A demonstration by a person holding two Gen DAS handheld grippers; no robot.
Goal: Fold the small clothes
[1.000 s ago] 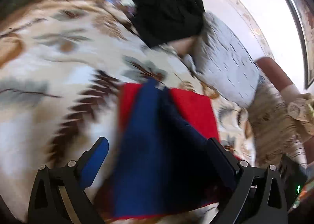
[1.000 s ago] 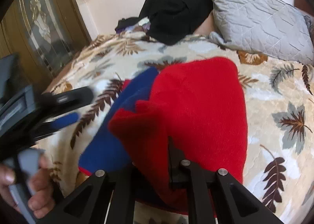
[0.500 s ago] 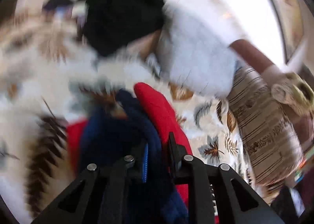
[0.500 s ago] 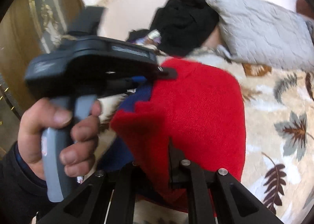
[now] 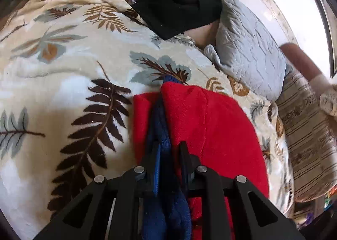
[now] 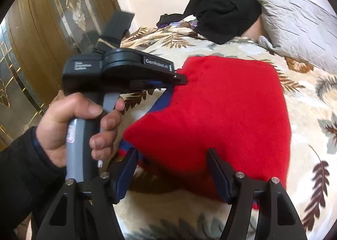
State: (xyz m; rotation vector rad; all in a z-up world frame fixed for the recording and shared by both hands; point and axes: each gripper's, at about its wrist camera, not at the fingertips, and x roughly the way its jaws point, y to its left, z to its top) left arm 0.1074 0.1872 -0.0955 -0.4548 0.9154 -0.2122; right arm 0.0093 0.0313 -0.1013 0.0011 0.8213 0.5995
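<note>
A small red garment (image 5: 212,126) with a blue trim (image 5: 166,141) lies on a leaf-patterned blanket (image 5: 69,76); the red part is folded over the blue. My left gripper (image 5: 168,151) is shut on the garment's blue and red edge. In the right wrist view the garment (image 6: 221,109) spreads in front of my right gripper (image 6: 172,155), which is open with its jaws wide at the near edge and holds nothing. The left gripper (image 6: 179,78) reaches in from the left and pinches the garment's far left corner.
A black pile of clothes (image 5: 181,0) lies at the back of the bed. A grey quilted pillow (image 5: 250,57) and a striped cushion (image 5: 307,134) are at the right. A gold-patterned door (image 6: 42,40) stands at the left.
My left gripper closed on the garment's edge and carried it across to the right. My right gripper let go of the red cloth and opened wide.
</note>
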